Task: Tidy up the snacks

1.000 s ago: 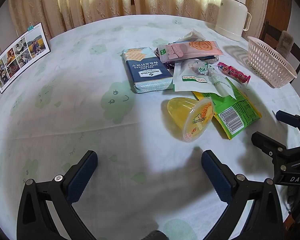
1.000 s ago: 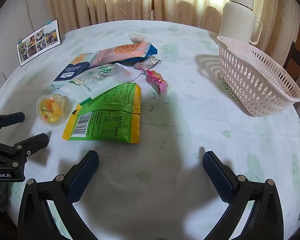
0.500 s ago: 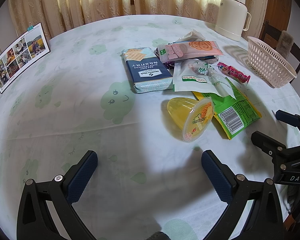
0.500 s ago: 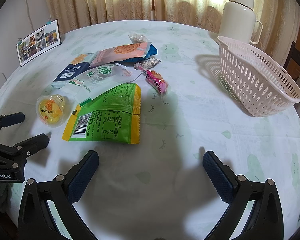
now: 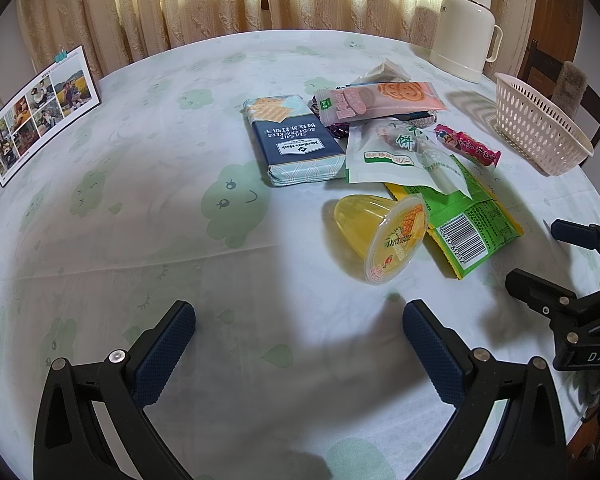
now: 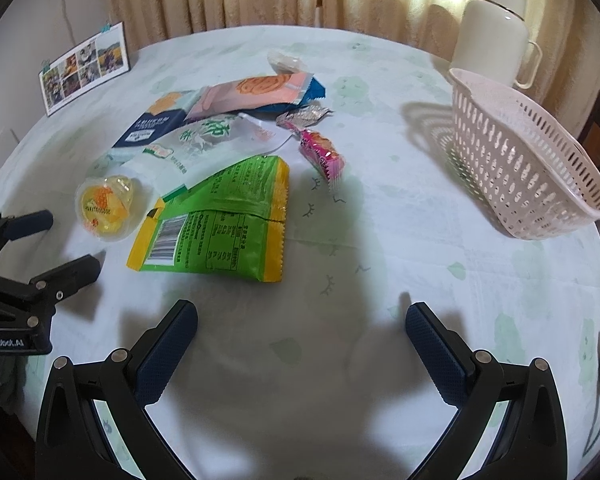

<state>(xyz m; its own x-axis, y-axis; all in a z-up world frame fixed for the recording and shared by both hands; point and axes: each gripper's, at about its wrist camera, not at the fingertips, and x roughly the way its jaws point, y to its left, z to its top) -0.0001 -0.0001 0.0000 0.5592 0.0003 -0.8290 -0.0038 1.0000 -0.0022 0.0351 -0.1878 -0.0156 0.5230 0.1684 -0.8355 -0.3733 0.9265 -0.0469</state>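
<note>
Right wrist: basket [image 6: 540, 168] interior visible; left wrist: rim only.

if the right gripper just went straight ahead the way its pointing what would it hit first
Probably the green snack bag. The right gripper is open over bare tablecloth, and the bag's near right corner lies just ahead, slightly left of centre. Depth is unclear in the fisheye; if the gripper passes right of it, the pink candy bar comes next.

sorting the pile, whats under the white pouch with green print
The white pouch overlaps the far end of the green snack bag lying flat on the tablecloth. Anything else beneath it is covered.
</note>
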